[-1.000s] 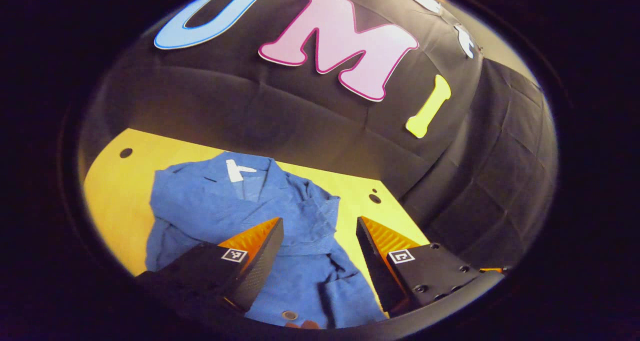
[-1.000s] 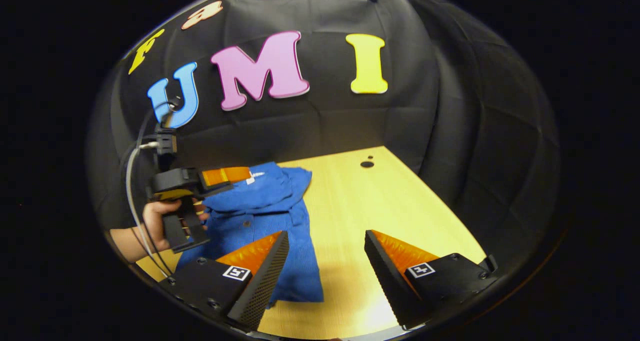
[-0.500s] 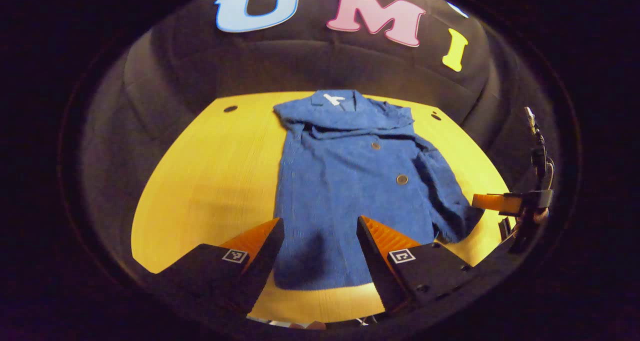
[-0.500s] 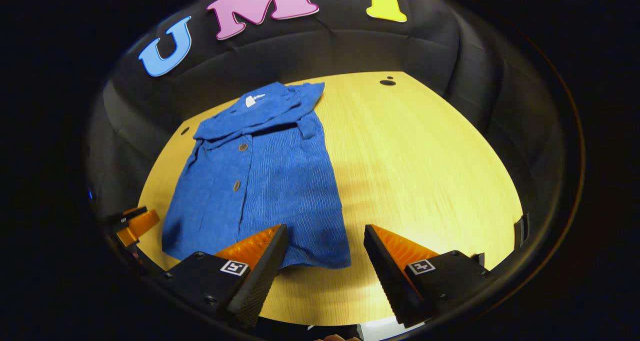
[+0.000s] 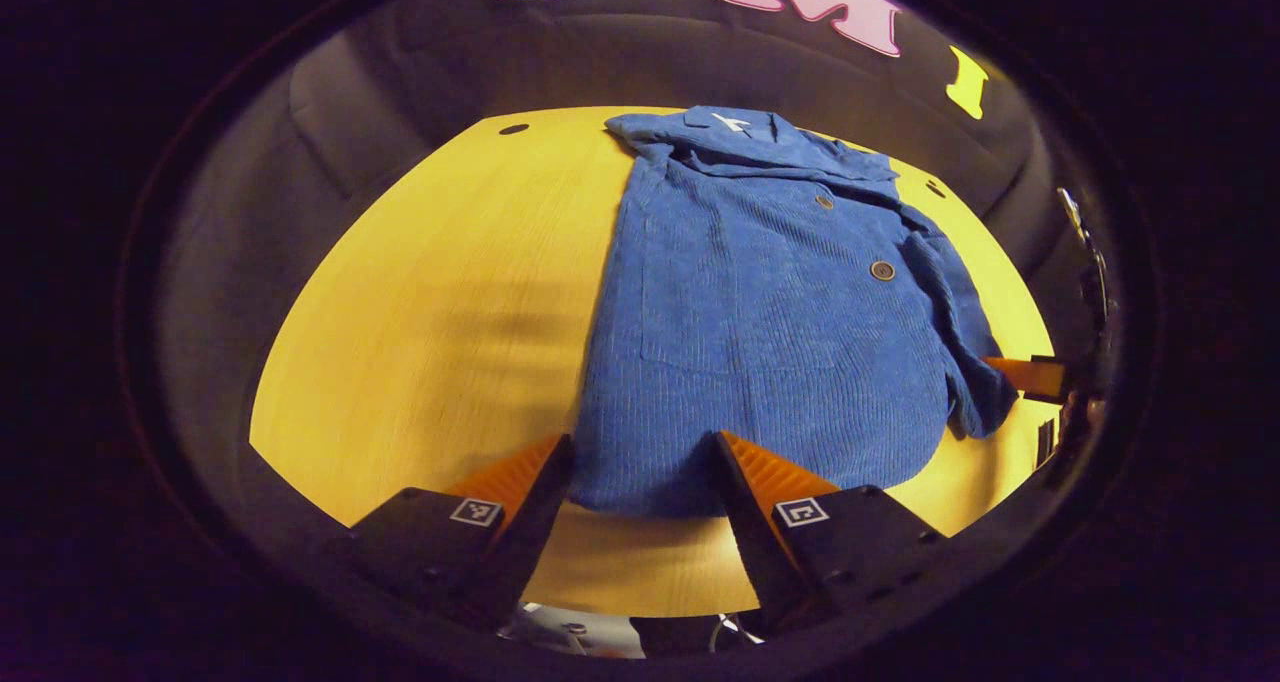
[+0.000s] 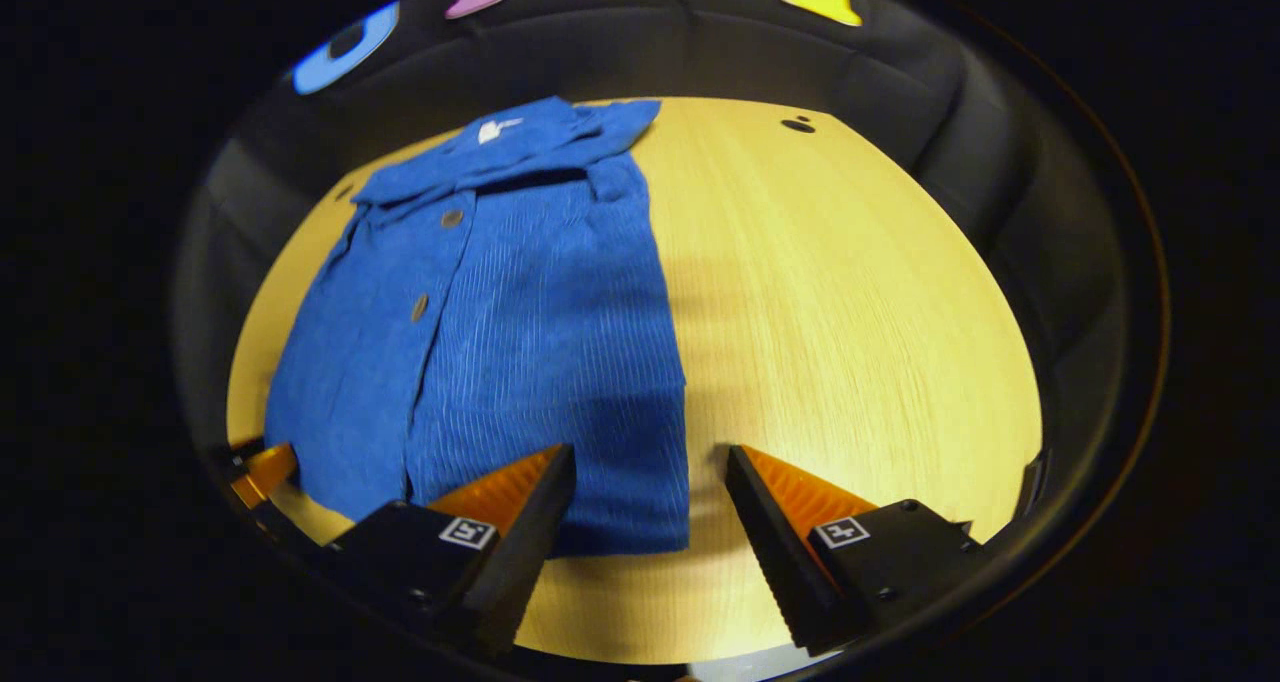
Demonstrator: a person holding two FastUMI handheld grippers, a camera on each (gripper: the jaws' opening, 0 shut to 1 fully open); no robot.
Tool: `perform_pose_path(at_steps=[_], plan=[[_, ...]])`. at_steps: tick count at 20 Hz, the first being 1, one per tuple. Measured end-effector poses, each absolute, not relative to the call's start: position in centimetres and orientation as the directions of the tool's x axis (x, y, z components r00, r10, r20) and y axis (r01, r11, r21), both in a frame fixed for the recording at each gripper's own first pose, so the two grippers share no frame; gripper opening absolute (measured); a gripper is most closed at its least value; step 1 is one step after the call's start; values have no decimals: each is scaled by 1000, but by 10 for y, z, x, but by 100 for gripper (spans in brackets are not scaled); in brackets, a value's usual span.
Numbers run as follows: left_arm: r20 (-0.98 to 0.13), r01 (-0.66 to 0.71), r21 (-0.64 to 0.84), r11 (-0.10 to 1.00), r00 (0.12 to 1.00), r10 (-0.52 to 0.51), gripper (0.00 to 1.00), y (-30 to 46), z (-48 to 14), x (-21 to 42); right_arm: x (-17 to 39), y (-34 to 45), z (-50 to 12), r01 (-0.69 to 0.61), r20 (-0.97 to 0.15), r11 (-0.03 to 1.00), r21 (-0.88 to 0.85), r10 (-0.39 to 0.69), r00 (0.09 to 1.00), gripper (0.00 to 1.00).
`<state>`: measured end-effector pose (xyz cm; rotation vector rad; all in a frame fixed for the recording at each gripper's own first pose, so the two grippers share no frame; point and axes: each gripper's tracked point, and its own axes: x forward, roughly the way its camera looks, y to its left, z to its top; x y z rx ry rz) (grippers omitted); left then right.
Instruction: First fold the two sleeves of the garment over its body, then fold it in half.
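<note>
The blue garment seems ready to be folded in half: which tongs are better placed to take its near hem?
Probably both. The left tongs frame one hem corner of the blue garment, the right tongs the other corner. Both are open and close above the table.

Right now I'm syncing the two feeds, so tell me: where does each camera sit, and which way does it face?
Left gripper view: rides the left claw, above the table's near edge, facing the blue shirt and back wall; its open fingers show, with the right claw farther off.
Right gripper view: rides the right claw, facing the shirt's hem corner and the bare table; its open fingers show.
Shared: shirt, table, wall.
</note>
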<state>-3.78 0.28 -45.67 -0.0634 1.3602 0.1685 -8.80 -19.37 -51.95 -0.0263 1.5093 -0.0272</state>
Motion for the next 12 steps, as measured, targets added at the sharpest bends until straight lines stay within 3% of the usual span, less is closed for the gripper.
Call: perform_pose_path(at_steps=[1, 3, 4, 5, 6, 8, 12], plan=[[-977, -150, 38, 988, 204, 69, 73, -9, -462, -32, -87, -187, -519, -12, -998, 1000, -24, -23, 61, 86], [-974, -180, 18, 984, 218, 57, 31, -24, -466, -27, -87, -174, -519, -50, -997, 998, 32, 35, 65, 61], [-974, -187, -8, 982, 223, 35, 9, -26, -467, -24, -87, -173, -519, -51, -996, 998, 42, 46, 75, 38], [-974, -202, -48, 978, 228, -1, 9, -29, -465, -22, -85, -173, -520, -46, -995, 997, 59, 63, 84, 15], [-972, -221, -108, 969, 229, -56, 2, -39, -464, -22, -86, -172, -518, -29, -992, 996, 89, 91, 90, 9], [-961, -245, -193, 950, 242, -133, 0, -52, -464, -22, -84, -172, -518, 56, -986, 988, 143, 137, 98, 5], [-958, -256, -205, 945, 248, -141, 0, -52, -451, -17, -71, -161, -505, 137, -977, 972, 190, 172, 129, 5]])
